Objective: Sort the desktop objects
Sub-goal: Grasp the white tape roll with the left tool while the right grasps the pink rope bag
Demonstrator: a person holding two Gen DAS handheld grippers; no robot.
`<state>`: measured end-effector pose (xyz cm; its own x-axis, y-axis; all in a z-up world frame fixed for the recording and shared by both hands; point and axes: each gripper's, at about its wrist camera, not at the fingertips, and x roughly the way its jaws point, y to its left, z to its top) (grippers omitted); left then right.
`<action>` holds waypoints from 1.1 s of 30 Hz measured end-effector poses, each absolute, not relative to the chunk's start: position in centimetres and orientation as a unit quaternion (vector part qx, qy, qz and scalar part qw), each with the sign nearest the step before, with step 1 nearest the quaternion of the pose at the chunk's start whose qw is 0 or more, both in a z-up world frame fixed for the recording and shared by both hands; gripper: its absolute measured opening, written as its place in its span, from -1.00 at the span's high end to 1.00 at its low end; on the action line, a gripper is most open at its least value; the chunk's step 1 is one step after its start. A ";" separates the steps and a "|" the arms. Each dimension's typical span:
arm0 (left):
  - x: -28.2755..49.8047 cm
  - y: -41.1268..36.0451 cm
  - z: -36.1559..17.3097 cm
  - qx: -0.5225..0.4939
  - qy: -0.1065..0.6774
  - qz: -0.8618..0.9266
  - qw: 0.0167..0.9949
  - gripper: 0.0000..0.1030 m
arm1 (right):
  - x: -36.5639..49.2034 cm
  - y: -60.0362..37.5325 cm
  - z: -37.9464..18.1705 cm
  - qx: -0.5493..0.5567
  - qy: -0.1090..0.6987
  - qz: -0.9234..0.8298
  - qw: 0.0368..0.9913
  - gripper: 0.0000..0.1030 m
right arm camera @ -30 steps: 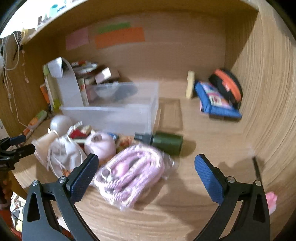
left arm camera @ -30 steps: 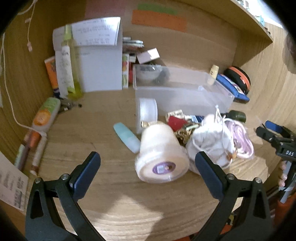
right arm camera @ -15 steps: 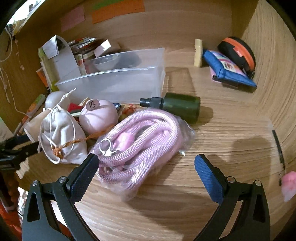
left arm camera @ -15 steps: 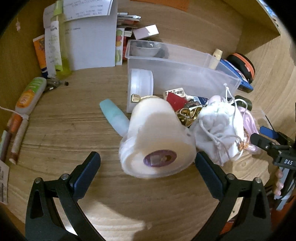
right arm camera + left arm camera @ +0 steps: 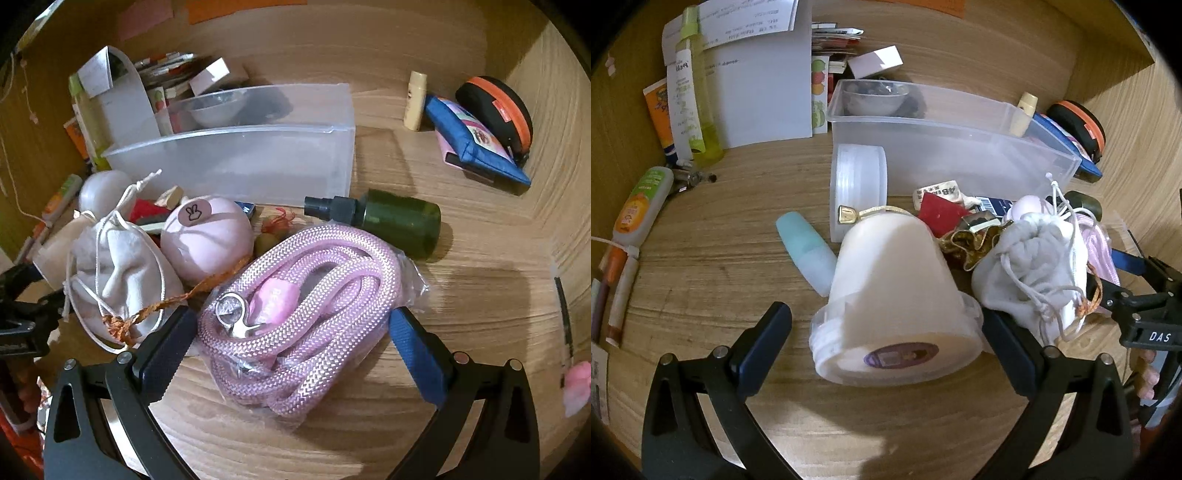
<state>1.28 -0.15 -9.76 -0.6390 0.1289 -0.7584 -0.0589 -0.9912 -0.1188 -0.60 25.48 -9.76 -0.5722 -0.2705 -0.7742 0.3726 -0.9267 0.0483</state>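
Straddling the white jar [image 5: 897,295], the left gripper [image 5: 886,332] gapes unclenched (drawstring pouch [image 5: 1034,273] crowding alongside); the right gripper [image 5: 291,332], equally spread, brackets the bagged pink rope [image 5: 306,295] before the clear bin [image 5: 236,162].

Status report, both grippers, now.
Left gripper open around tipped white plastic jar. Right gripper open around bagged pink braided rope. White drawstring pouch crowds jar's right side.
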 end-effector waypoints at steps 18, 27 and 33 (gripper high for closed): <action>1.3 0.1 -9.9 -0.409 -0.035 0.911 0.022 -0.93 | -2.9 25.0 -11.0 0.462 0.080 -0.872 0.138 -0.99; 1.2 -0.1 -10.2 -0.405 -0.044 0.913 0.025 -0.36 | -2.6 26.0 -10.7 0.444 0.083 -0.879 0.155 -0.65; 1.8 -0.6 -10.2 -0.400 -0.057 0.915 0.014 -0.35 | -2.0 27.3 -10.3 0.439 0.074 -0.879 0.168 -0.27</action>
<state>1.81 -0.58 -10.16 -0.6793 0.0715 -0.7303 0.0196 -0.9931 -0.1155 -2.05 27.32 -10.30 -0.5579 -0.2315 -0.7970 0.3611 -0.9324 0.0181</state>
